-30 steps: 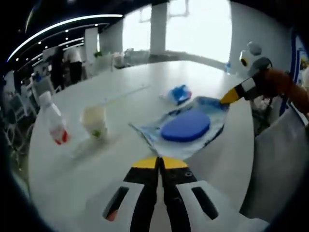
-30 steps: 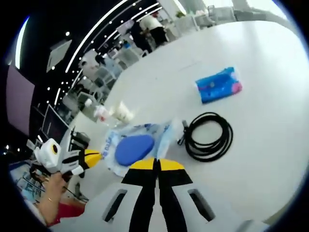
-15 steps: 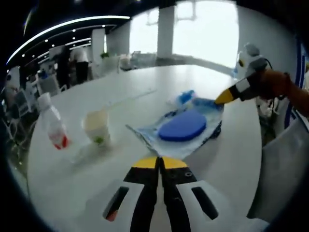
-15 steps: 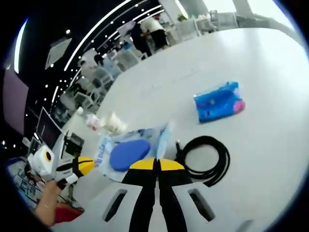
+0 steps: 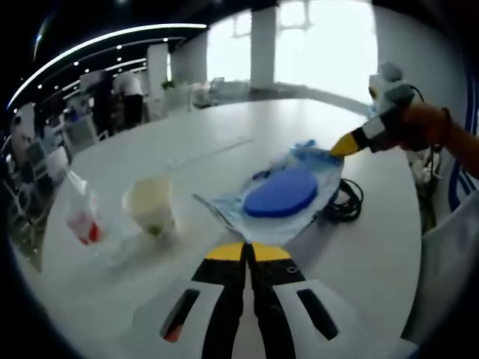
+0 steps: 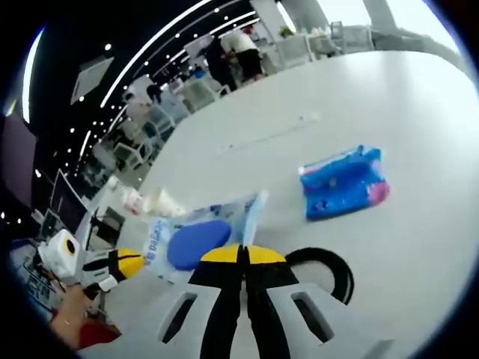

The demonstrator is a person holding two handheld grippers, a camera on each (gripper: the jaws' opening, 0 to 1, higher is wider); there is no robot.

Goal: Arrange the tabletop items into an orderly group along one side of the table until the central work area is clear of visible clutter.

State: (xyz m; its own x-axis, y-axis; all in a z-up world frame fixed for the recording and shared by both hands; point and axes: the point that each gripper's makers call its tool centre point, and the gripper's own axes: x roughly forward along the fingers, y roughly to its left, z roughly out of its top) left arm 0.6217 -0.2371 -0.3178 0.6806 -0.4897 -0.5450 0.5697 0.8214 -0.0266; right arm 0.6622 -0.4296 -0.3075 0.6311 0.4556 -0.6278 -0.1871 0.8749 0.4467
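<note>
A blue disc (image 5: pixel 283 200) lies inside a clear plastic bag (image 5: pixel 228 211) with blue print, in the middle of the white table (image 5: pixel 217 153). My left gripper (image 5: pixel 247 251) is shut and holds nothing, just short of the bag's near edge. My right gripper (image 5: pixel 346 145), held in a hand, reaches in from the right with its yellow tip at the bag's far corner. In the right gripper view the right gripper (image 6: pixel 241 254) is shut above the bag (image 6: pixel 243 213) and disc (image 6: pixel 198 243). I cannot tell whether it pinches the plastic. The left gripper (image 6: pixel 123 262) comes in from the left.
A pale cup (image 5: pixel 150 206) and a small bottle (image 5: pixel 78 217) with a red label stand left of the bag. A coiled black cable (image 5: pixel 346 203) lies right of it, and a blue packet (image 6: pixel 344 193) lies beyond. Chairs and people are past the far edge.
Both views have shifted with the hands. The right gripper has come closer over the bag and cable. The things on the table have kept their places.
</note>
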